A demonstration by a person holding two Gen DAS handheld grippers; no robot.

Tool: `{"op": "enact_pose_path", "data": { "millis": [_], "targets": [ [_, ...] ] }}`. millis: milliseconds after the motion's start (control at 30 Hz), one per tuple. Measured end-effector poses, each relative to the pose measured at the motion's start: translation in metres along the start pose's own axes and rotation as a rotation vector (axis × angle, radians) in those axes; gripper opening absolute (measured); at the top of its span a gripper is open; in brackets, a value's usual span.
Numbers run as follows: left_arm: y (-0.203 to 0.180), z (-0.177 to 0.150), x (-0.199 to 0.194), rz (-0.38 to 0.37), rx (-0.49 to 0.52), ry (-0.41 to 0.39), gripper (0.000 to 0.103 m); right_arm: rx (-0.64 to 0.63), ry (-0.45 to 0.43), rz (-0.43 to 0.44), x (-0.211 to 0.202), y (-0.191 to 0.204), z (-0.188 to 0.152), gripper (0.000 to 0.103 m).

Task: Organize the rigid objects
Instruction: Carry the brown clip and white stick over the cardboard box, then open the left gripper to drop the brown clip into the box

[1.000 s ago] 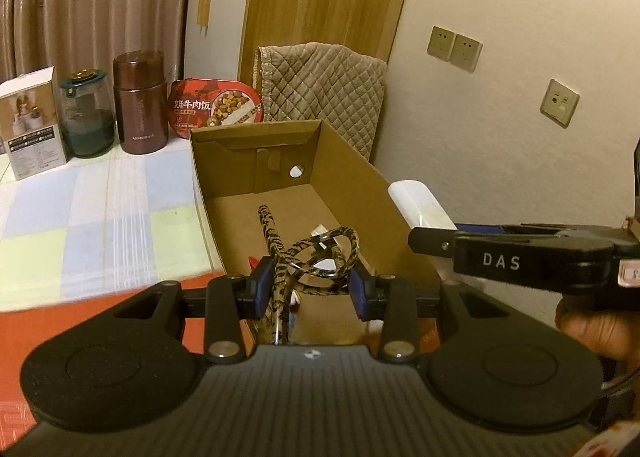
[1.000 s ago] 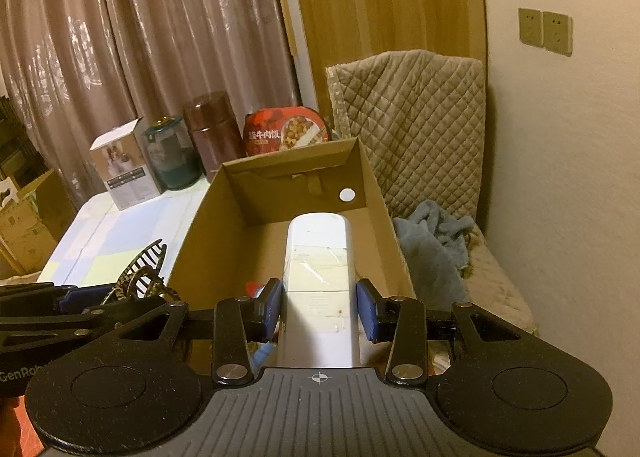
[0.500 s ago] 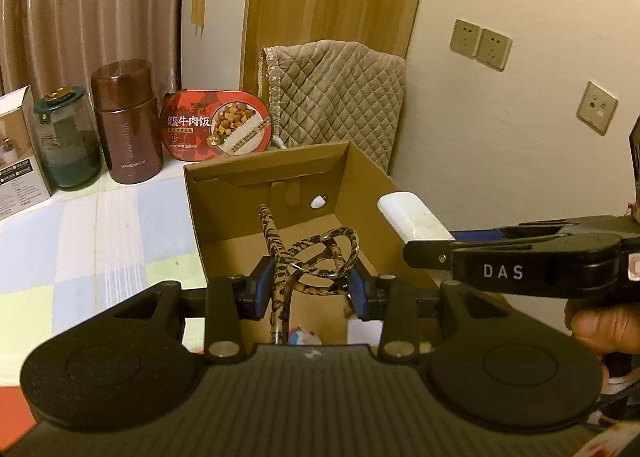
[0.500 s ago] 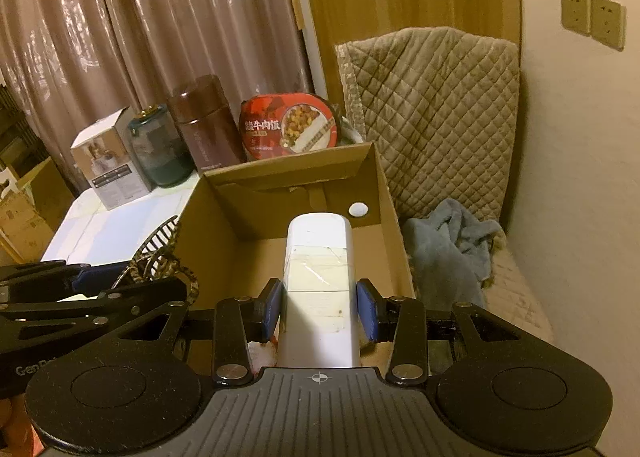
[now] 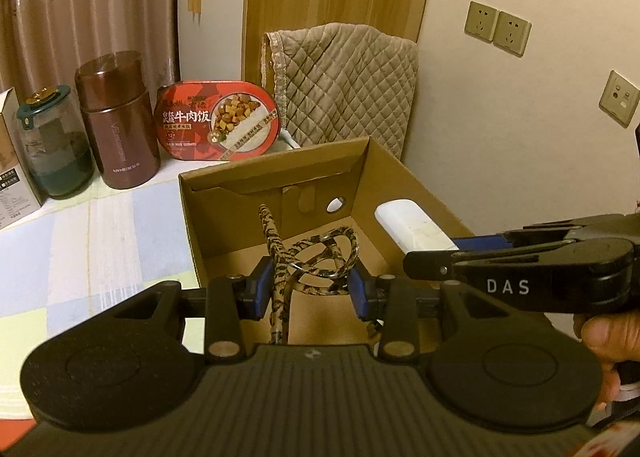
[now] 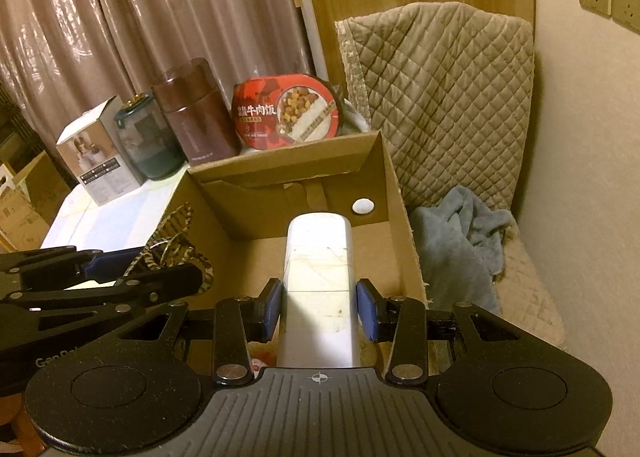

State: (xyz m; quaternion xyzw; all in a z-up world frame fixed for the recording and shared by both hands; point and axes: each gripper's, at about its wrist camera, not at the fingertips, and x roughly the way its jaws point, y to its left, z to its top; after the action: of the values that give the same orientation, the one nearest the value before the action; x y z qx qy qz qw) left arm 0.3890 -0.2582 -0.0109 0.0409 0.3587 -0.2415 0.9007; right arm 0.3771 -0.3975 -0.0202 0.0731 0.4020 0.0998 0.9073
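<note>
Both held things hang just above the open cardboard box (image 6: 394, 193), so the coming move turns on what lies straight below each pair of fingers: bare box floor. The right gripper (image 6: 320, 311) has its fingers clamped on the sides of a white bottle (image 6: 319, 257), whose long axis runs away from the gripper toward the far wall of the box, over the right half near the right wall. The left gripper (image 5: 308, 283) has its fingers pressed on a leopard-print glasses frame (image 5: 316, 257), a tangle of thin arms and wire rims, with one arm sticking up and away over the left half of the box. Neither thing seems to touch the cardboard yet. The two grippers sit side by side, about equally near the box. The bottle looks smooth, hard and scuffed; the frame looks light, springy and likely to snag. The box stands at the right end of the bench (image 5: 80, 225).
</note>
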Motion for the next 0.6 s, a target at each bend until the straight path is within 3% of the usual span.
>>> {"op": "enact_pose_path", "data": {
  "millis": [600],
  "targets": [
    [0.003, 0.000, 0.019, 0.005, 0.011, 0.015, 0.034, 0.003, 0.014, -0.007, 0.012, 0.000, 0.002, 0.037]
  ]
}}
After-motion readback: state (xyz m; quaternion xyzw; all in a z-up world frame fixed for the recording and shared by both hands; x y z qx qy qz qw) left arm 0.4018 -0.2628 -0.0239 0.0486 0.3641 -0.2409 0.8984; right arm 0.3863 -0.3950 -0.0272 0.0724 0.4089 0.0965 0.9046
